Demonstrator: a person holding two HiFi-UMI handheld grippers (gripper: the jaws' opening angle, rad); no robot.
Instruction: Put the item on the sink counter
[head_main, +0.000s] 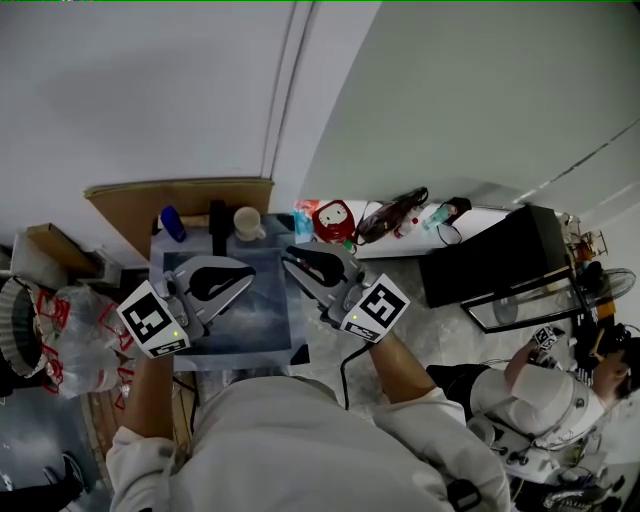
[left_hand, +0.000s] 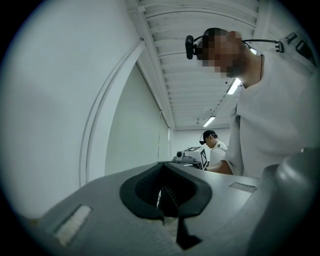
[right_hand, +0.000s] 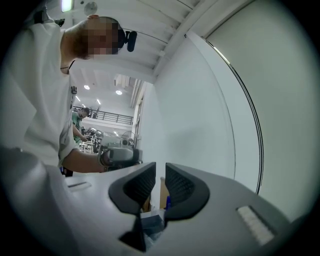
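- Far left: a cardboard box (head_main: 48, 250) and a clear plastic bag (head_main: 72, 335) with red print crowd the desk's left side, so there is little room to swing out that way. The print is too small to read.
- Your left gripper (head_main: 240, 285) hangs over the left half of the desk (head_main: 262, 318). In the left gripper view its fingers (left_hand: 145, 187) are pressed fully together with nothing between them.
- The desk has a dark blue-grey top and a square front-right corner. A brown board (head_main: 180, 200) leans against the wall directly behind its back edge.
- Along that back edge stand a blue object (head_main: 172, 222), a black tap (head_main: 217, 228) and a cream mug (head_main: 247, 222), close together. The middle of the top is bare.
- Task item: you cannot tell which thing it is. Neither gripper holds anything.
- Your right gripper (head_main: 292, 262) is over the desk's right edge. Its fingers (right_hand: 140, 185) stand a narrow slit apart and are empty.
- Both marker cubes carry black-and-white squares only, with no words.
- Just right of the desk, against the wall, sit a teal packet (head_main: 305, 215) and a red-and-white item (head_main: 335, 220); their labels are unreadable.
- A strip of pale floor (head_main: 395, 275) lies open between the desk and a black box (head_main: 495, 262).
- Lower right: a second person (head_main: 540, 390) sits well apart.
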